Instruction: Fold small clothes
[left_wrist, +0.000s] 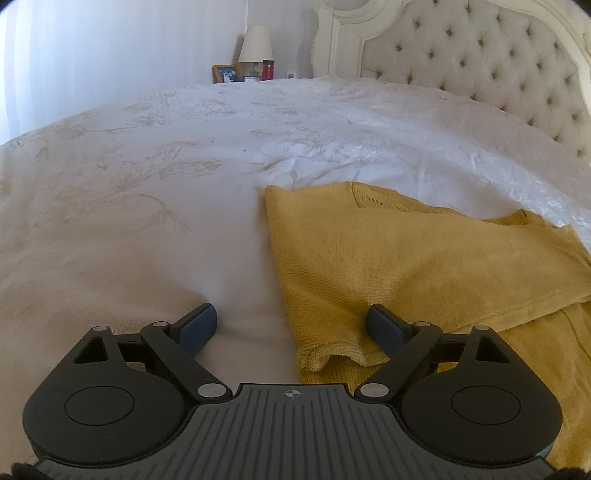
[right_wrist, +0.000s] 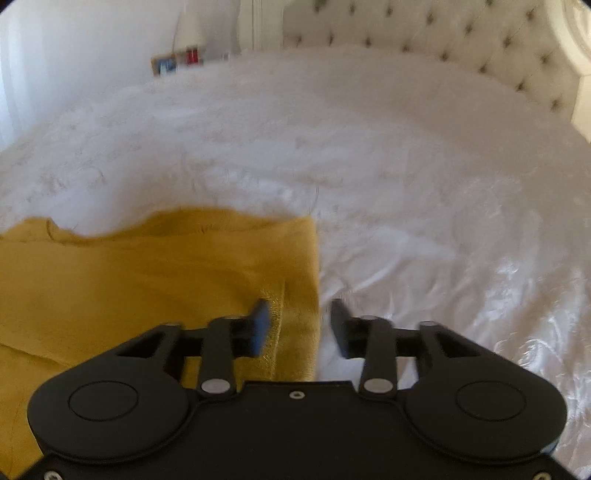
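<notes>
Left gripper (left_wrist: 291, 325) gapes wide over the near left edge of the mustard knit sweater (left_wrist: 424, 266); right gripper (right_wrist: 299, 325) straddles its right edge half-open, gripping nothing. On the bed (left_wrist: 147, 203), both should pinch matching edges before lifting evenly.

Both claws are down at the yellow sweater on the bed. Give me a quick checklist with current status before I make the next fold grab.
1. Left claw open: ok, standing wide, nothing pinched.
2. Left claw straddles the yellow sweater edge: ok, one finger over knit, the other over the bedspread.
3. Right claw open: ok, the sweater's right edge lies between its fingers, not clamped.
4. Sweater lying flat: not ok, near-left corner is bunched.
5. Right wrist view sharp: not ok, blurred.
6. Bedspread pulled up with the sweater: cannot tell.
</notes>
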